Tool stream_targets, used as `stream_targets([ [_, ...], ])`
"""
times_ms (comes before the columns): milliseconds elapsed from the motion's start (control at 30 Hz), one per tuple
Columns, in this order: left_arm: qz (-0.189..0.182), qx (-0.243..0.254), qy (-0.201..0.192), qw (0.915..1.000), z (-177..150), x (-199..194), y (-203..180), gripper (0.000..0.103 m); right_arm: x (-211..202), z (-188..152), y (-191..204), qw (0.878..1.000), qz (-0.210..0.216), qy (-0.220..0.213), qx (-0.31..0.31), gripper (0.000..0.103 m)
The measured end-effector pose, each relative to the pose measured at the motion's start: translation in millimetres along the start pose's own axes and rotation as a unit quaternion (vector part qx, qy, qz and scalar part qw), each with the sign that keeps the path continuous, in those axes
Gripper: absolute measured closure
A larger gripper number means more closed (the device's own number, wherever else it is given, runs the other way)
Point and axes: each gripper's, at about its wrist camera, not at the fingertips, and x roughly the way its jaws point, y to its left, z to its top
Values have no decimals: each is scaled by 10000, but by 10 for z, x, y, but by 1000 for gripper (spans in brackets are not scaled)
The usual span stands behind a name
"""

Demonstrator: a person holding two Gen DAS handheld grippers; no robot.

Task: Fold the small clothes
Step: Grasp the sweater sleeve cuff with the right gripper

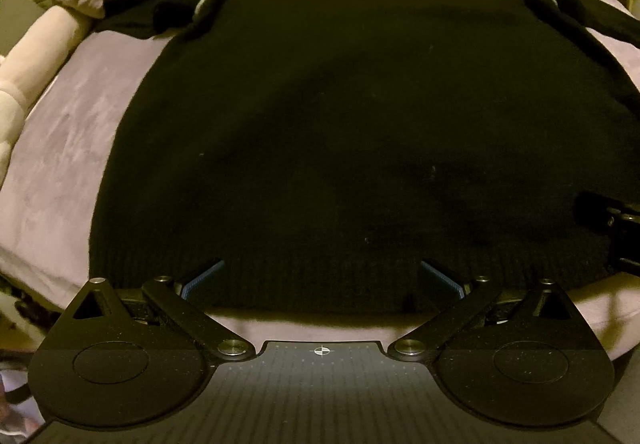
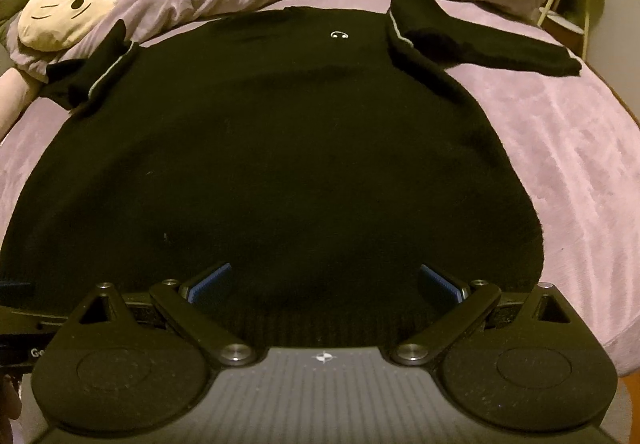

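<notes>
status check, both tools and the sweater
Left tool open at the hem. Right tool open, same hem. Black sweater flat on the bed, unfolded. Plush toy by left sleeve, not blocking.

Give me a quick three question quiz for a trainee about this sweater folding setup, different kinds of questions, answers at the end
1. True or false: the black sweater lies spread flat on the purple bedsheet, neckline at the far end.
2. Multiple choice: which part of the sweater is nearest both the left gripper and the right gripper? A) collar B) ribbed hem C) a sleeve cuff
3. Fill in: beside the sweater's sleeve on the left of both views lies a cream ____ with a face.

Key
1. True.
2. B; both grippers are open at the hem, nothing between their fingers.
3. Plush toy.
</notes>
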Motion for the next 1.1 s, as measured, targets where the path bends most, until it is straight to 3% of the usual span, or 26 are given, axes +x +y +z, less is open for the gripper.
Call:
stream_targets([
  [333, -57, -32, 87, 9999, 62, 114, -71, 0, 34, 6, -138, 9991, 60, -418, -100, 4],
  [500, -74, 40, 120, 9999, 108, 173, -132, 0, 121, 33, -190, 9993, 147, -329, -78, 4],
  [633, -82, 32, 92, 9999, 196, 230, -177, 0, 158, 49, -280, 9973, 499, -537, -73, 4],
  [800, 5, -165, -54, 9998, 407, 371, -199, 0, 342, 143, -564, 9932, 936, -642, 264, 4],
  [1000, 141, -394, -377, 9984, 843, 595, -186, 0, 802, 155, -878, 9915, 1074, -187, 717, 4],
  [1100, 186, -596, -660, 9959, 1109, 729, -165, 0, 856, 112, -896, 9912, 1193, -264, 517, 4],
])
